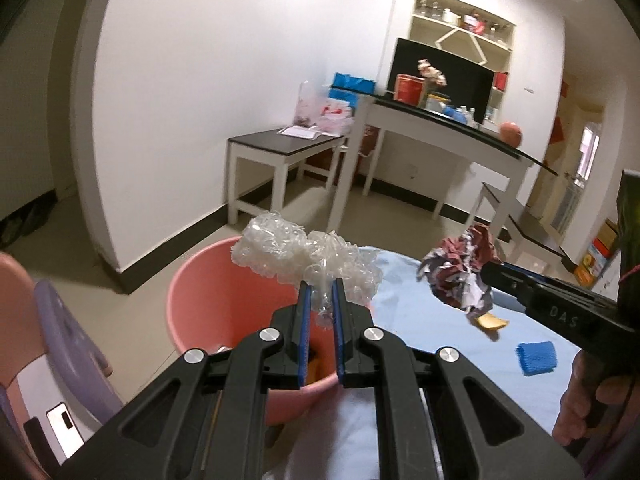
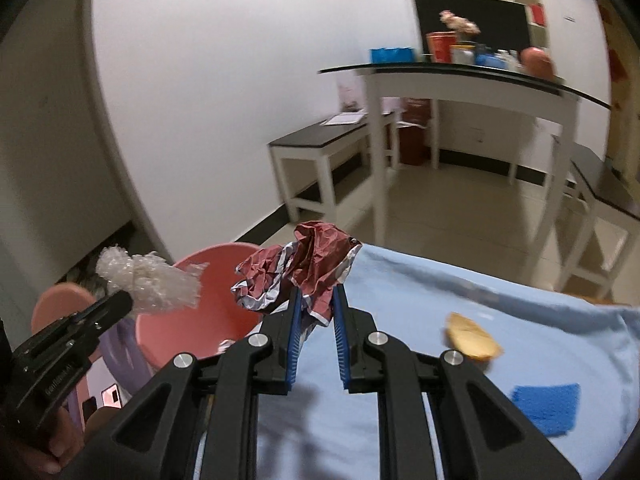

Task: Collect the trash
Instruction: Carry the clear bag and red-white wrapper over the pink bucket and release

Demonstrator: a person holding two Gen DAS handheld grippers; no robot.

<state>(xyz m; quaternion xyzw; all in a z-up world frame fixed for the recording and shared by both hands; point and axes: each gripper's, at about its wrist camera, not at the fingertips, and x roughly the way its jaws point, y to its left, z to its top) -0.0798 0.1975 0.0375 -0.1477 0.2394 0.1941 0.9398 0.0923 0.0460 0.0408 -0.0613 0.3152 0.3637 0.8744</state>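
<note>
My left gripper (image 1: pixel 320 286) is shut on a crumpled clear plastic wrap (image 1: pixel 304 254) and holds it over the pink bucket (image 1: pixel 192 292). It also shows in the right wrist view (image 2: pixel 150 280) at the left, above the bucket (image 2: pixel 192 328). My right gripper (image 2: pixel 316 294) is shut on a crumpled red-and-white wrapper (image 2: pixel 308 266), held over the light blue cloth (image 2: pixel 480 300) close to the bucket's rim. In the left wrist view the wrapper (image 1: pixel 464 270) hangs at the right.
A yellowish peel scrap (image 2: pixel 472 338) and a blue sponge piece (image 2: pixel 548 406) lie on the blue cloth. A purple and pink stool (image 1: pixel 68 344) stands left of the bucket. White tables with dark tops (image 1: pixel 440 120) stand by the far wall.
</note>
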